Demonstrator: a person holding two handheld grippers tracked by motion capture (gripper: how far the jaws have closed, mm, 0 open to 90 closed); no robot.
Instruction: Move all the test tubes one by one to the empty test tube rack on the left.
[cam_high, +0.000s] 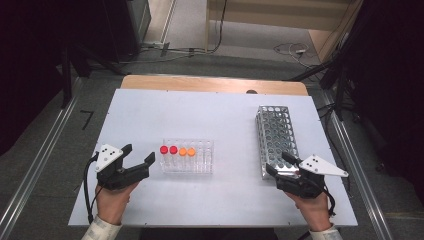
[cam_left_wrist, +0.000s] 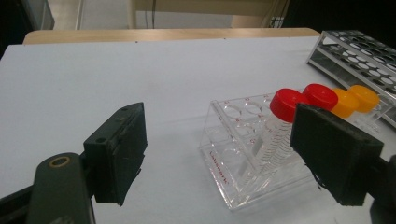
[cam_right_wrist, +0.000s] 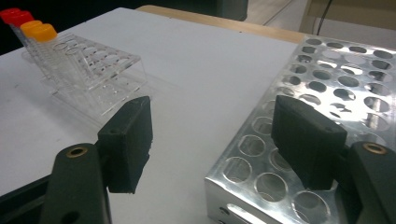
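A clear plastic tube rack (cam_high: 187, 157) stands mid-table and holds two red-capped tubes (cam_high: 168, 150) and two orange-capped tubes (cam_high: 187, 151) in its near row. My left gripper (cam_high: 137, 156) hovers just left of that rack, open and empty; in the left gripper view its jaws frame the clear rack (cam_left_wrist: 247, 158) and the red caps (cam_left_wrist: 303, 100). A metal rack (cam_high: 276, 137) with several empty holes lies at the right. My right gripper (cam_high: 280, 162) is open at its near end, one jaw over the metal rack (cam_right_wrist: 327, 93), nothing between the pads.
The white board (cam_high: 210, 120) covers a wooden table whose far edge (cam_high: 215, 84) shows beyond it. Bare white surface lies behind and in front of both racks. Floor rails run along both sides of the table.
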